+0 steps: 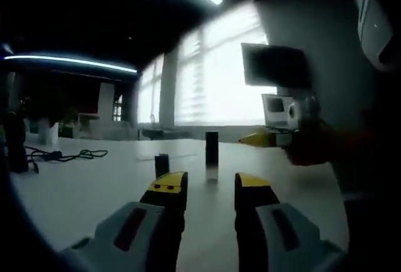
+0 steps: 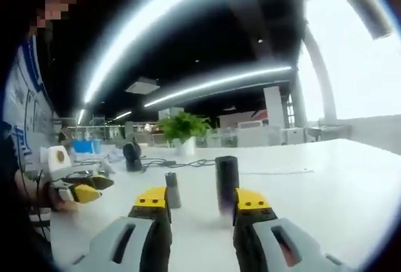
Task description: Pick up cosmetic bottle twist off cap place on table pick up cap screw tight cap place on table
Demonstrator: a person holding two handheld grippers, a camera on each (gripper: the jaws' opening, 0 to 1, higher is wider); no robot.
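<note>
- On the white tabletop (image 2: 326, 184) stand one dark cosmetic bottle (image 2: 226, 181) and, just beside it, one small cap (image 2: 172, 190), apart, probably so each can be gripped separately.
- The right gripper (image 2: 200, 212) has the bottle between its jaws, which are wide, holding nothing.
- The left gripper (image 1: 203, 190) is likewise spread and empty, facing both.

No readable text anywhere right now: the tall dark cylindrical cosmetic bottle (image 2: 226, 184) on the white table (image 2: 326, 190) carries no legible label, and the small dark cap (image 2: 171, 190) just beside that bottle is equally blank.
</note>
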